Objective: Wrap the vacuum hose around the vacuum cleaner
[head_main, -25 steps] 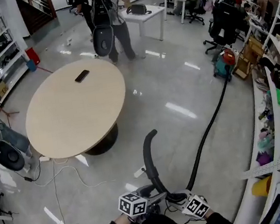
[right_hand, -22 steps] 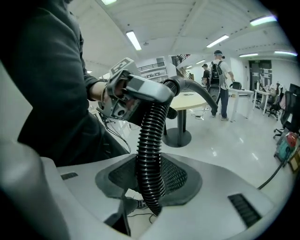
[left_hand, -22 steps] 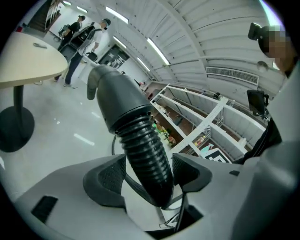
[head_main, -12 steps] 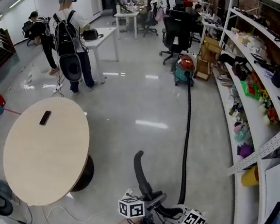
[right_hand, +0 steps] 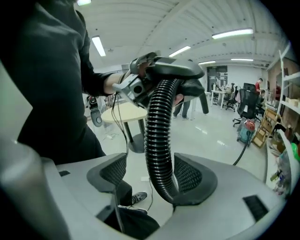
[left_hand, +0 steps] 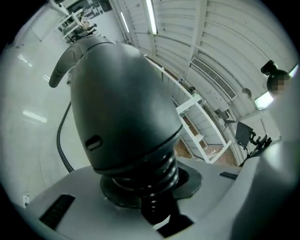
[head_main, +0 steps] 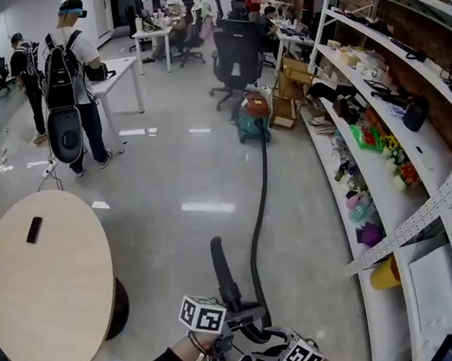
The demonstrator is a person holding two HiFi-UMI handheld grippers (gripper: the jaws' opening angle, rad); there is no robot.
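Since a second ago our view has swung to the right. The round table (head_main: 45, 295) now sits at the near left, and the vacuum cleaner (head_main: 253, 117) stands far ahead of us, beside the shelves (head_main: 396, 192) along the right. From it the hose (head_main: 257, 204) runs across the floor towards us, then rises to both tongs at the near edge. Our left tongs (left_hand: 150, 206) are closing. Their pads press on the ribbed neck of the hose, just below its stiff curved end, which sticks up and away from us. Our right tongs (right_hand: 150, 176), just to the right of the left ones, are opening. The hose passes between their pads, leaning on one pad and clear of the other, so they do not clamp it.
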